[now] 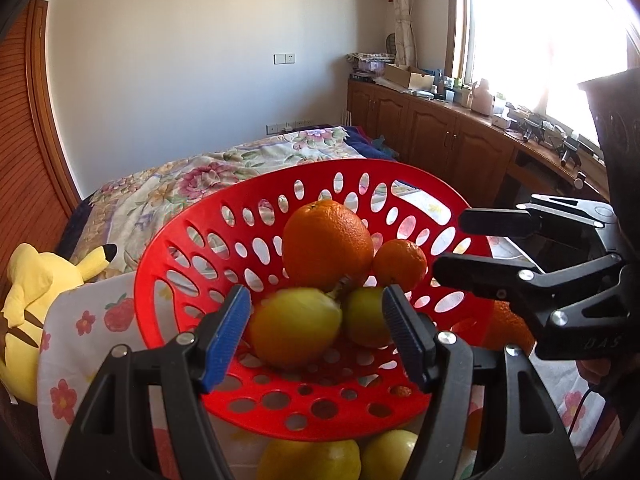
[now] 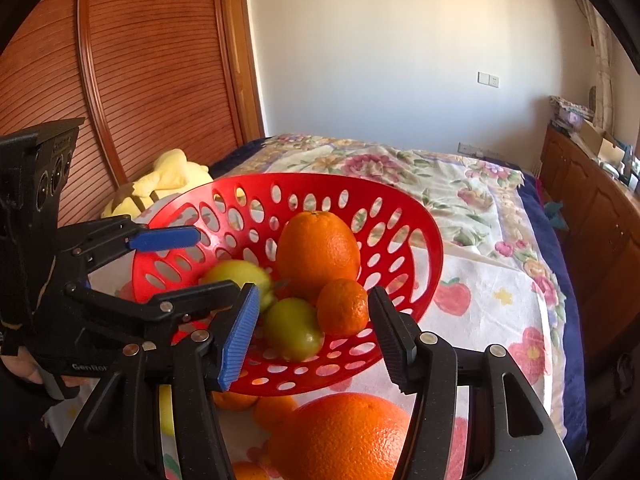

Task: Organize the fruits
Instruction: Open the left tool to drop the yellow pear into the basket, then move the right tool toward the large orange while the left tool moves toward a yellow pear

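Red basket (image 1: pixel 180 248) of fruit at frame centre, both grippers spread wide and empty.

The left gripper (image 1: pixel 316 336) and right gripper (image 2: pixel 312 332) frame the basket; a big orange (image 2: pixel 318 254), small orange (image 2: pixel 343 307), and yellow-green fruits (image 2: pixel 292 328) lie inside. Loose oranges (image 2: pixel 344 436) sit lower centre on the fruit-print cloth (image 2: pixel 500 300); a yellow plush (image 1: pixel 32 296) is far left, with wood cabinets (image 1: pixel 432 132) at upper right.

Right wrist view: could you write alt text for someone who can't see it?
A red perforated basket on a floral cloth holds a large orange, a small orange and two yellow-green fruits. The open right gripper frames it, empty; another big orange lies outside the basket, just below. The left gripper reaches in, open.
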A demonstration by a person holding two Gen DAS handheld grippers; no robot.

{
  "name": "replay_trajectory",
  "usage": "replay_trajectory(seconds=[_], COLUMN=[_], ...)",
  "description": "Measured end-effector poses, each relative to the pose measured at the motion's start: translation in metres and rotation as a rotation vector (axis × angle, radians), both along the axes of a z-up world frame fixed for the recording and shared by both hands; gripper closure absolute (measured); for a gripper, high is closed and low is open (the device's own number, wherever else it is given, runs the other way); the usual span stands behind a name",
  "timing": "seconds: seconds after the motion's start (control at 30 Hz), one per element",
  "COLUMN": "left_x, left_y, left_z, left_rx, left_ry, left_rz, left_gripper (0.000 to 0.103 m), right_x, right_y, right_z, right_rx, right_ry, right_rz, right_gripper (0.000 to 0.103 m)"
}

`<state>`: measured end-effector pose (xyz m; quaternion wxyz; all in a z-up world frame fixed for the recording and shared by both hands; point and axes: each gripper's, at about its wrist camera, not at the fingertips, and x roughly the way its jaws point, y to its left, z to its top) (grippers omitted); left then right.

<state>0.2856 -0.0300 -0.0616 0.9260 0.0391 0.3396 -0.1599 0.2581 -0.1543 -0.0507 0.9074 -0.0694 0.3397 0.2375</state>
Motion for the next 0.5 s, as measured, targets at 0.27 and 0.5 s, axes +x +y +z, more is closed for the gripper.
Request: replay_trajectory(seconds=[0.27,0.5], left_x=[-0.016,-0.043], left_y=[0.004,0.013], left_z=[0.009,0.021], left_rx=[-0.016,-0.028], left_ry=[-0.028,-0.078], left_rz=[0.006,0.024], left_gripper=[0.034,0.029], right_x=[-0.015,-0.035], right_y=[-0.009,-0.019], right_z=[0.007,0.015], right_rx=[0.006,0.007], right_ry=[-0.021,-0.047], right_rz=[-0.018,-0.051], right_gripper=[0.043,0.039])
